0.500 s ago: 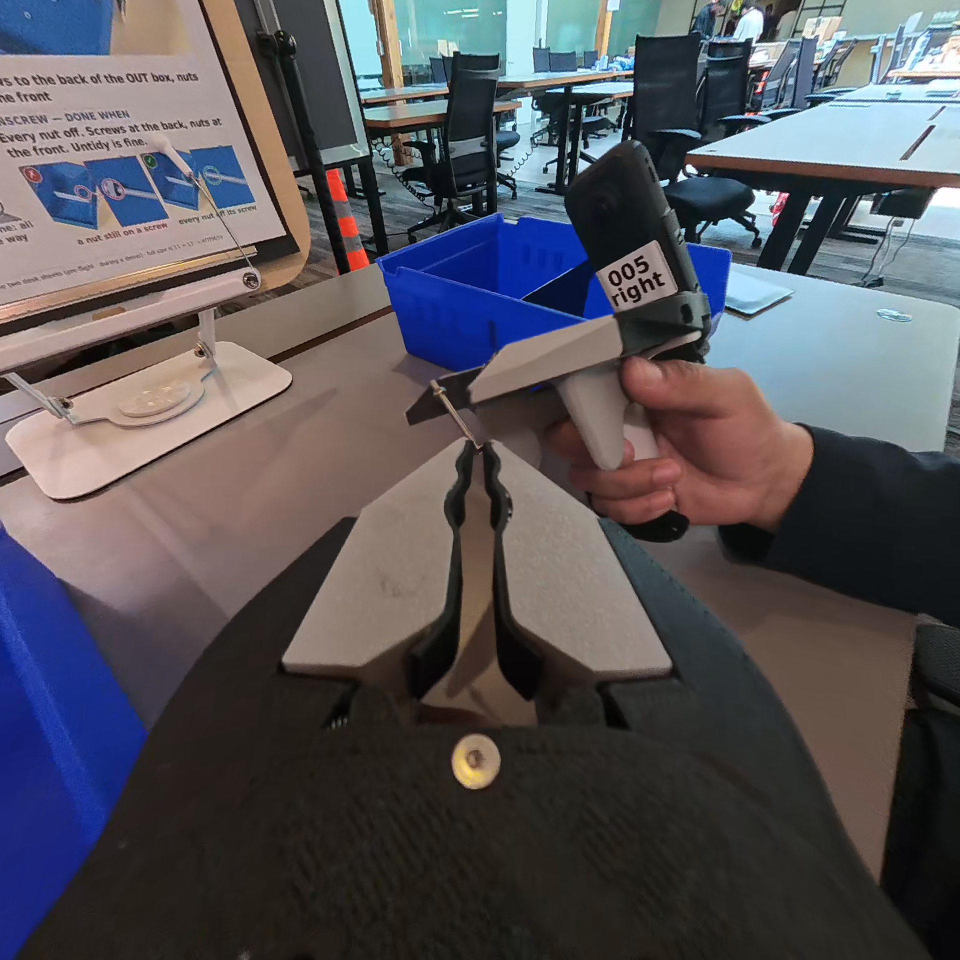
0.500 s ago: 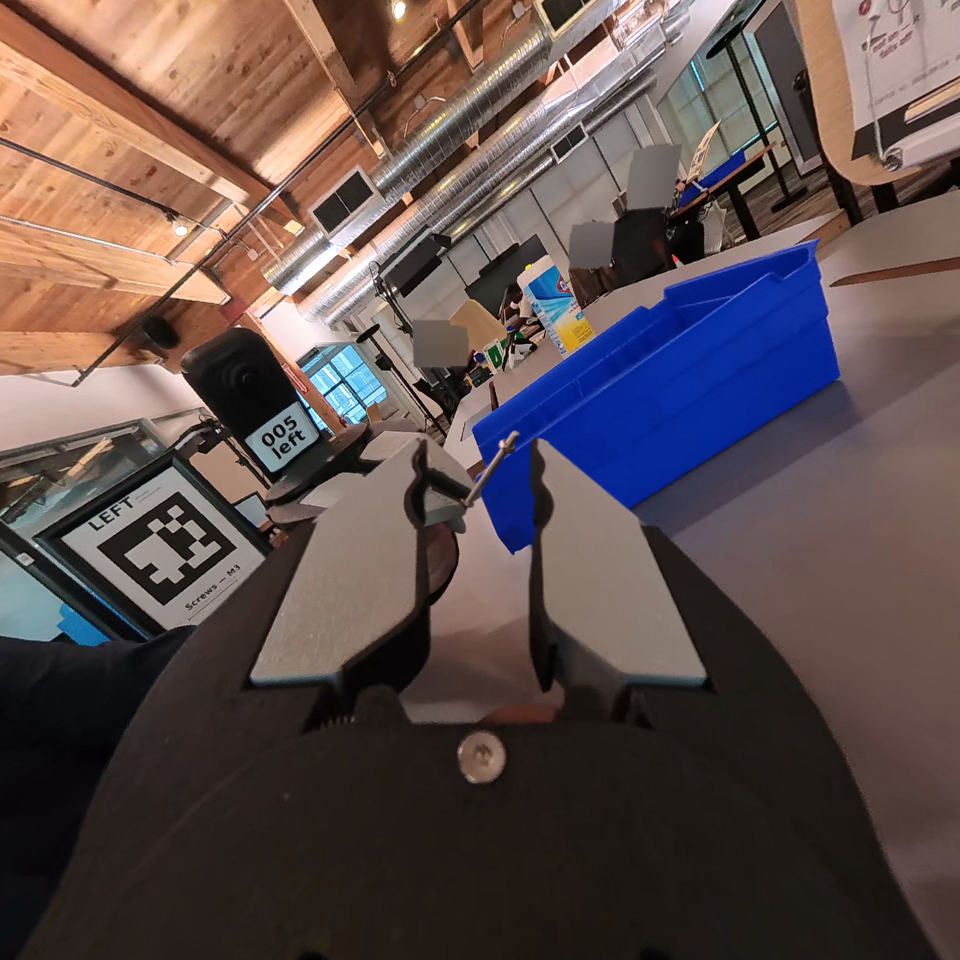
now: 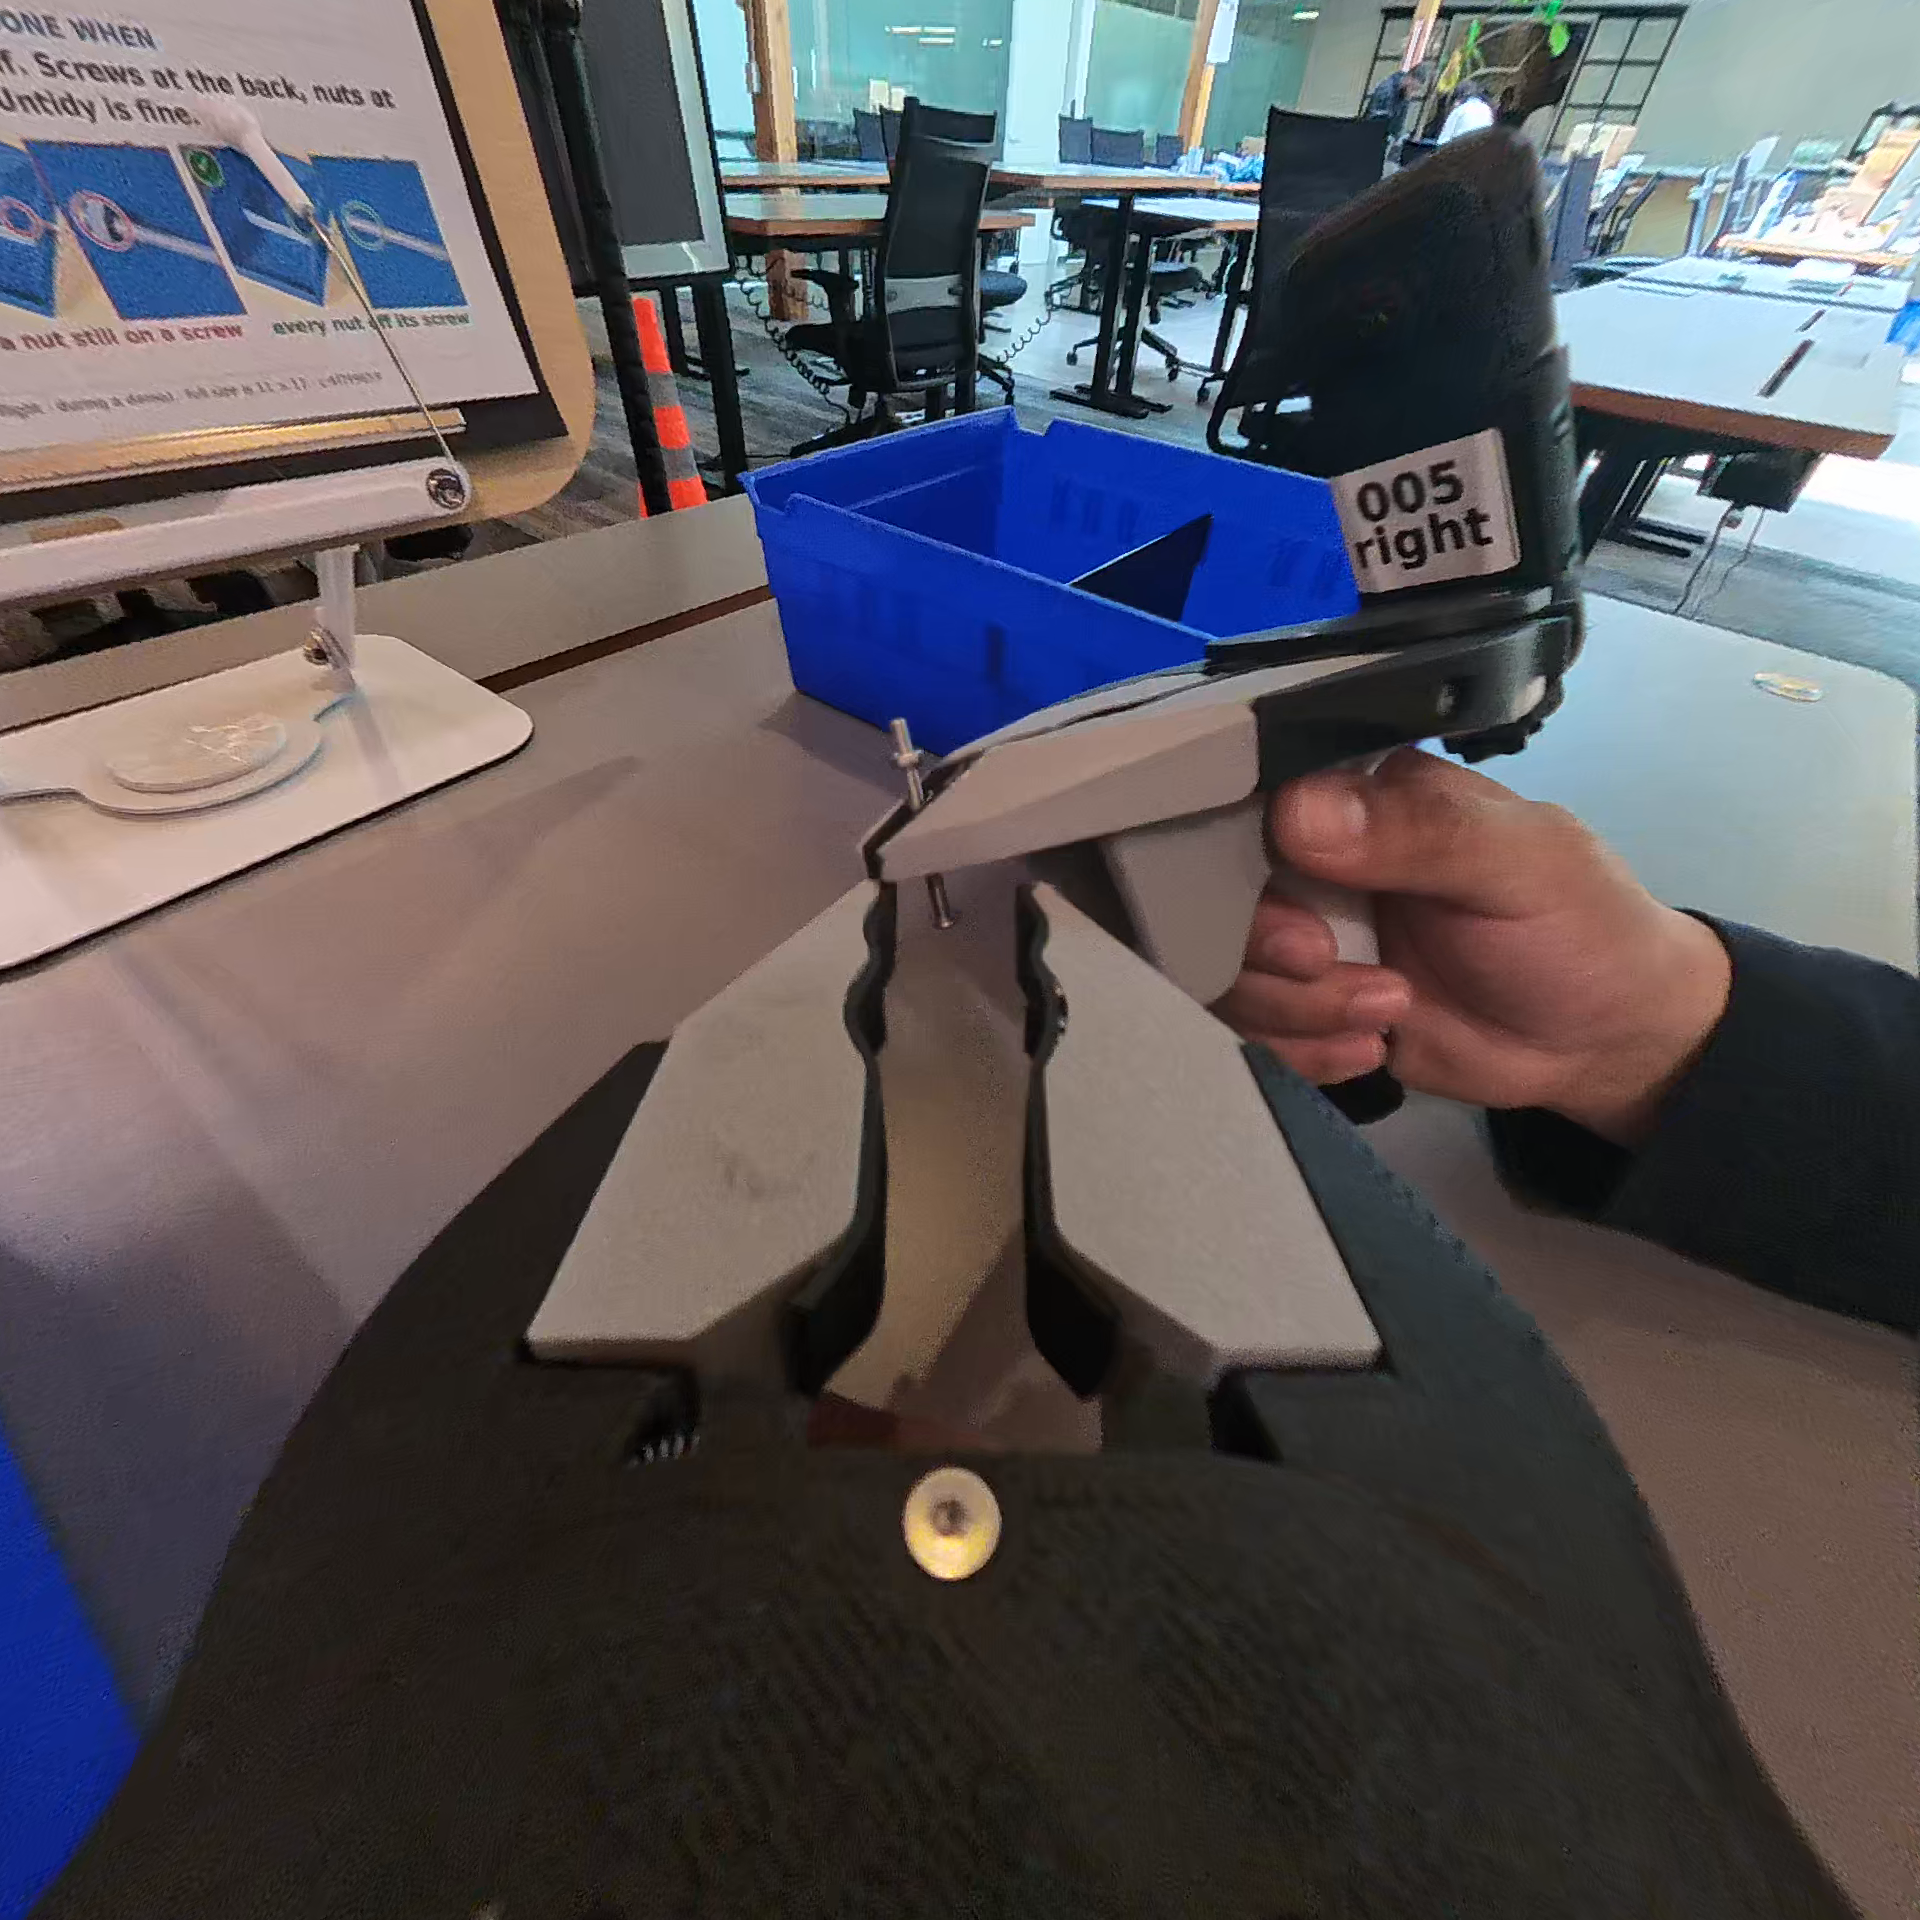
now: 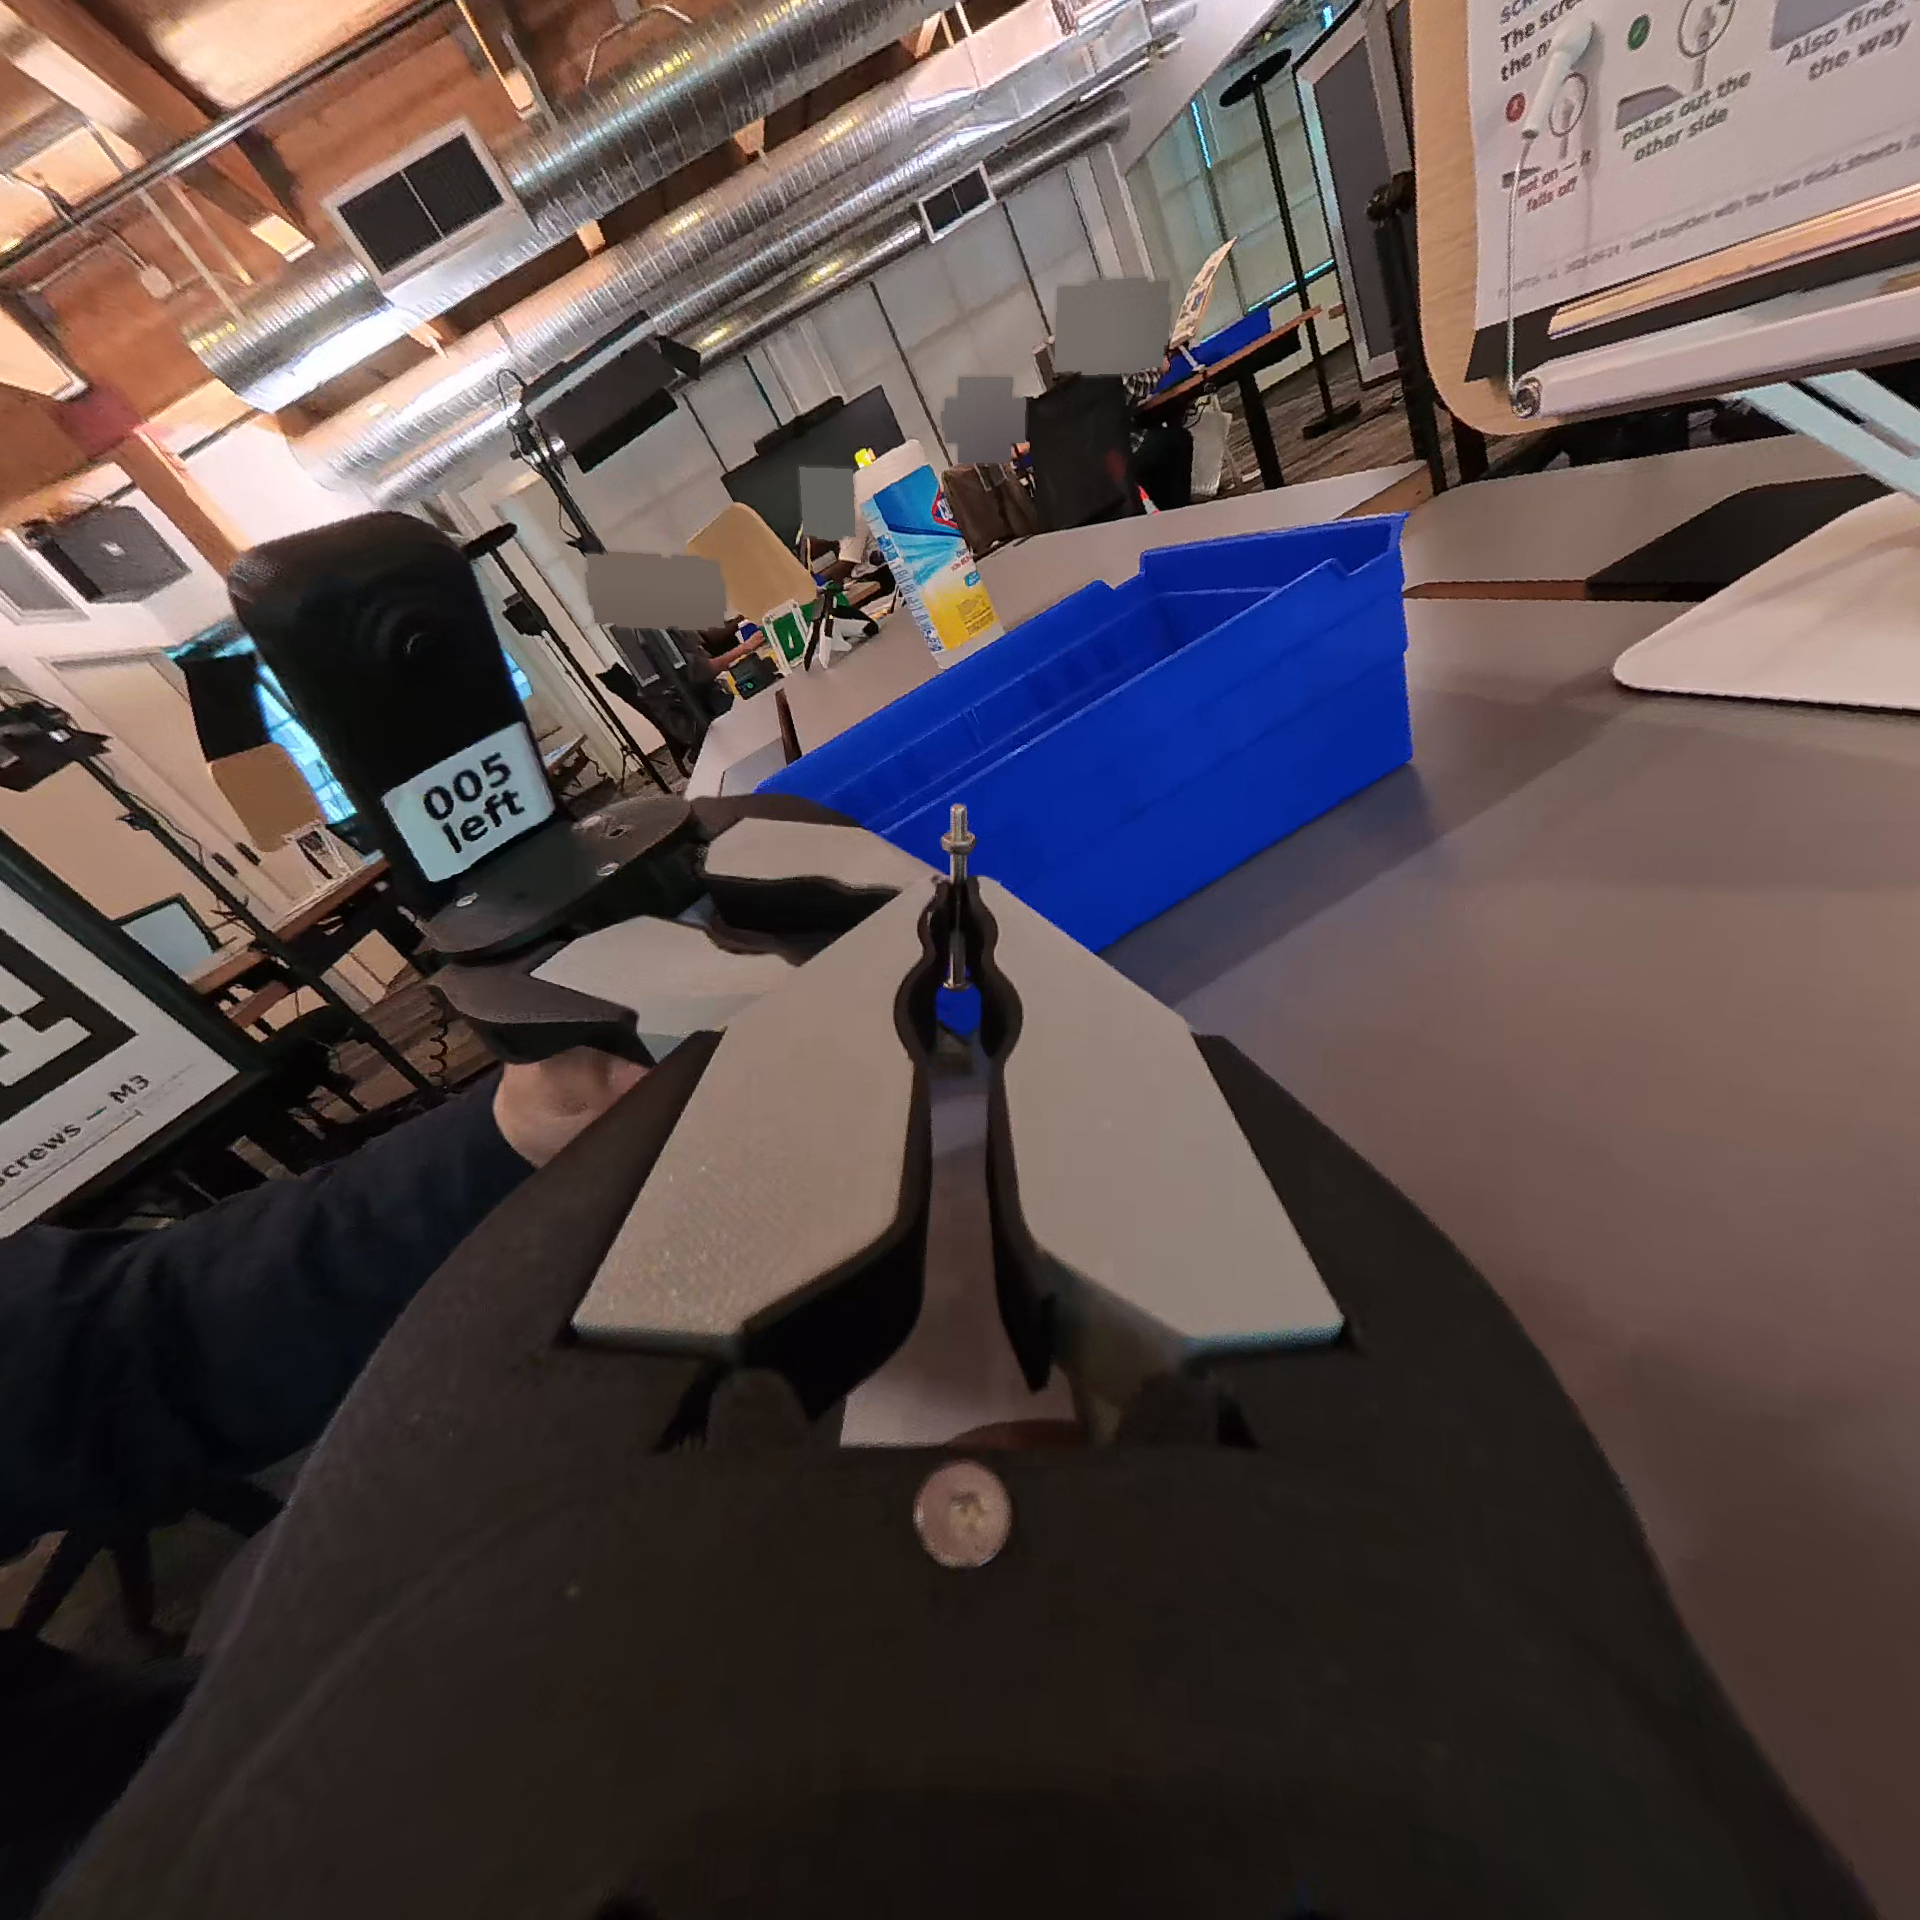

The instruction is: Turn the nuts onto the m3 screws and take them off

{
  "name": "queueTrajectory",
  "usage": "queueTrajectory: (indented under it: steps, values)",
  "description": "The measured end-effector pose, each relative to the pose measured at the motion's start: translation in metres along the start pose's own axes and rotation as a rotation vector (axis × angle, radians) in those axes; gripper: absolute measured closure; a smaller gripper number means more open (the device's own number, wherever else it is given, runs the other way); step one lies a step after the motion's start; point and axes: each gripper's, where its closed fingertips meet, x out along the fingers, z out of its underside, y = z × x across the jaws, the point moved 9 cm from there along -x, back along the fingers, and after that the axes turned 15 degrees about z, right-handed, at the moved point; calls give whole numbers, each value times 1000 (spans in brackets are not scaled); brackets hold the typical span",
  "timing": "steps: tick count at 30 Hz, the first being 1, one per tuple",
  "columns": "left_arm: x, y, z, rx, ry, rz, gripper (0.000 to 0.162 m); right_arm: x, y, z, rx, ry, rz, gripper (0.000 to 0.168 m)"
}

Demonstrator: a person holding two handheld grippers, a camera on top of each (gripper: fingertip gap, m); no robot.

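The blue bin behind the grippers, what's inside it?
The blue bin shows a dark divider splitting it into compartments, with bare blue walls. No screws or nuts are visible, but the near wall and the right hand-held gripper hide the floor.

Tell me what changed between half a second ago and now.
The left gripper opened and let go of the thin metal screw; the right gripper closed on it, so it now stands upright, nut near its top. The blue plastic bin and grey table are unchanged.
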Motion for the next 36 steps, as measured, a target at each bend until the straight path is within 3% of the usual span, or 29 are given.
queueTrajectory:
  steps: [2,4,11,20,26,36]
  values:
    - [5,-2,3,9,10,-10,144,0,2,0,7,3,1,168]
    - [9,-4,6,32,21,-29,159,0,4,0,10,-3,6,168]
    - [15,-16,17,-23,78,23,160,0,14,2,37,-11,36,168]
    - [-1,-21,20,-27,120,-55,160,-6,16,-2,47,57,47,147]
    - [3,-16,25,34,71,-89,160,-4,4,-1,-43,85,33,138]
    - [6,-11,25,79,65,-88,160,0,-11,4,-200,81,88,139]
